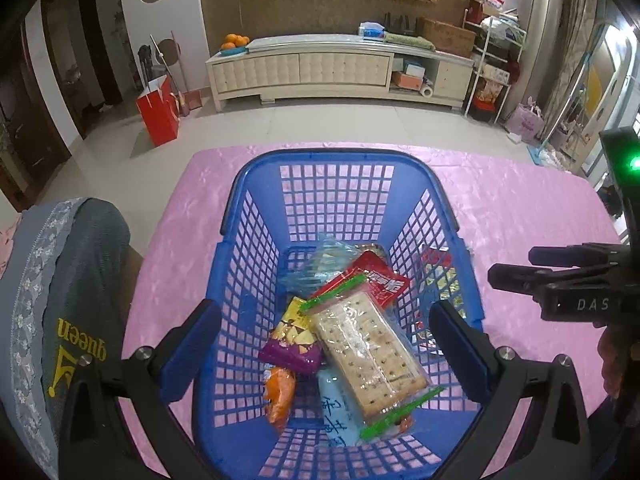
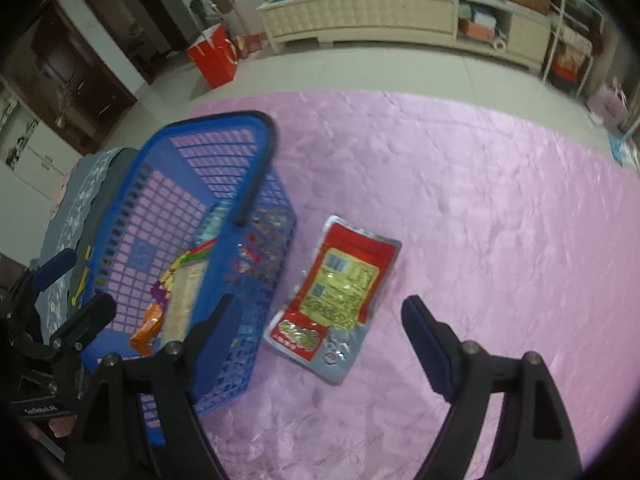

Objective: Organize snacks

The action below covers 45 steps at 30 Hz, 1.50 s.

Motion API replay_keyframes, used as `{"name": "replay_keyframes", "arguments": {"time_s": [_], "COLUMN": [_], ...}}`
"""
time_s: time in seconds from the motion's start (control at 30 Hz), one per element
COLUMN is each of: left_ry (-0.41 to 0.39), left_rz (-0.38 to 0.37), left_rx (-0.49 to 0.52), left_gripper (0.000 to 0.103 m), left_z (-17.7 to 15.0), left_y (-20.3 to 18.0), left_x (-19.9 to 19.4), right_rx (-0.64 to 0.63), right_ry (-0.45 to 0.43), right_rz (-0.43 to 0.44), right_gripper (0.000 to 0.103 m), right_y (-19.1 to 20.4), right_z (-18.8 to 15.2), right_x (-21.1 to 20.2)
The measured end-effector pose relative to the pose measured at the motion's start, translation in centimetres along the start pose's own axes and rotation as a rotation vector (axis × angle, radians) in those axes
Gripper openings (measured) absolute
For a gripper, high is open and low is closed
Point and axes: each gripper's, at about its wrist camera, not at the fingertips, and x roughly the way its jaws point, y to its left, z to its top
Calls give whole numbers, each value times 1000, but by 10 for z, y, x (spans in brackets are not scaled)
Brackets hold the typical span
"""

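Down in the left view, the left gripper (image 1: 324, 344) hangs wide and empty over the blue basket (image 1: 256, 240) of snacks; in the right view, the right gripper (image 2: 316, 320), wide and empty, points at the red packet (image 2: 336, 292) lying lengthways just beside the basket, so the right hand is nearer

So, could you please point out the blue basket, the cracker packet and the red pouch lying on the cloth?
blue basket (image 1: 256, 236): left wrist view, left wall.
cracker packet (image 1: 368, 354): left wrist view, middle of the wrapper.
red pouch (image 2: 340, 284): right wrist view, yellow label.
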Motion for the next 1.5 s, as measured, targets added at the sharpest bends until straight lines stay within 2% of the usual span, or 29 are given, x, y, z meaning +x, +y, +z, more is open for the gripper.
{"name": "replay_keyframes", "arguments": {"time_s": [0.2,0.33,0.43,0.5,0.63,0.67,0.73,0.83,0.87,0.9,1.1,1.5], "left_ry": [16,32,37,45,51,52,55,67,67,62,57,-8], "left_rz": [31,-1,1,-6,-6,-5,-3,-9,-12,-13,1,-4], "left_rx": [20,3,6,9,16,18,16,7,2,1,1,13], "left_gripper": [103,103,103,103,103,103,103,103,103,103,103,103], "left_z": [4,6,8,10,11,10,9,8,8,9,7,1], "left_y": [-2,-2,-4,-5,-6,-5,-4,-1,0,0,0,-12], "left_x": [17,25,31,35,41,41,44,48,47,47,45,5], "right_rx": [59,65,52,42,48,51,47,8,-13,-25,-98,-138], "right_ry": [43,57,71,88,128,137,131,114,115,110,40,-116], "right_rz": [8,-12,-6,-2,28,36,39,48,38,49,58,13], "right_gripper": [85,85,84,72,69,62,57,39,19,6,5,4], "right_y": [-26,-35,-37,-37,-39,-39,-40,-35,-32,-28,-11,-5], "right_z": [2,2,3,3,1,0,0,1,0,-1,-6,-13], "right_x": [23,40,53,63,82,87,90,92,93,91,68,-28]}}
